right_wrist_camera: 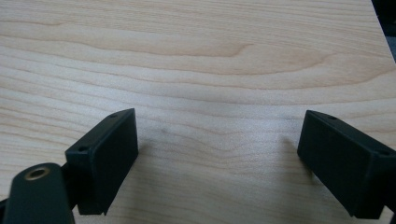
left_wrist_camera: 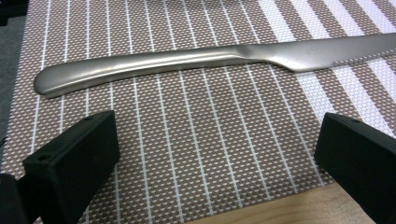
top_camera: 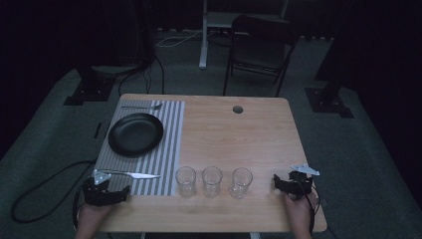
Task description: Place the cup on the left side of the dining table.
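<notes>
Knife: steel, one piece, lying flat on the striped mat near the mat's front edge, at the front left of the tabletop. In the high view its long axis runs left to right along the front edge, handle end to the left beside the left tool, blade tip pointing right toward three glasses. The left gripper view gives the close detail: rounded handle butt at left, blade widening off to the right, the mat's brown-and-white weave under it, and a strip of bare wood at the bottom edge. Left tool: jaws wide apart, nothing between them, the knife just beyond their tips and untouched. Right tool: at the front right, held in a hand, well apart from the knife. Its own view shows its jaws wide over bare wood grain, right tool holding nothing. The high view alone adds a black plate on the mat, a fork behind the plate, and a chair beyond the tabletop. No brand, label or lettering can be read on the knife or elsewhere.
</notes>
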### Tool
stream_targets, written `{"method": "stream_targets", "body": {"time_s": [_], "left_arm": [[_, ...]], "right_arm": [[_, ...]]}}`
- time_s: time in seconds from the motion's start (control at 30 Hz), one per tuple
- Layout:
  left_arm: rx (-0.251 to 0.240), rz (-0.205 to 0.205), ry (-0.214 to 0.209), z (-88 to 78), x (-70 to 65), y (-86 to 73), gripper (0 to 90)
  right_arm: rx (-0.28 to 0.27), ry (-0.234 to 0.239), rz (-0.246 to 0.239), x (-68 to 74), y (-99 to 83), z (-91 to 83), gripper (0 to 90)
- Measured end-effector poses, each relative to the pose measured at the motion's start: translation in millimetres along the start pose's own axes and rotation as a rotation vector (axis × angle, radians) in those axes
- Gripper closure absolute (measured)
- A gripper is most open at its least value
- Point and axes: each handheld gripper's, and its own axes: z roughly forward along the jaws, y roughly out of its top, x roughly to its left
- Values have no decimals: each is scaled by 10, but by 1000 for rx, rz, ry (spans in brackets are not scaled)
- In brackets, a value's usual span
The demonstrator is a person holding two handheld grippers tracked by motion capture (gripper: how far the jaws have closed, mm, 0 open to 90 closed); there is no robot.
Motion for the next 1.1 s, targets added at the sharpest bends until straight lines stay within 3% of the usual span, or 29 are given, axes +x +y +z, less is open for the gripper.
{"method": "stream_targets", "body": {"time_s": [0.03,0.17,0.33,0.5,0.67,1.1], "left_arm": [[0,23,-7,-4,-13,-1,3],[3,51,-15,-6,-43,0,3],[11,58,-63,-11,-57,3,3],[11,78,-73,-11,-94,7,4],[-3,85,-127,-27,-127,15,18],[-14,133,-181,-47,-259,85,18]], "right_arm": [[0,0,0,0,0,0,118],[0,0,-1,-1,0,0,118],[0,0,0,0,0,0,118],[0,0,0,0,0,0,118],[0,0,0,0,0,0,118],[0,0,0,0,0,0,118]]}}
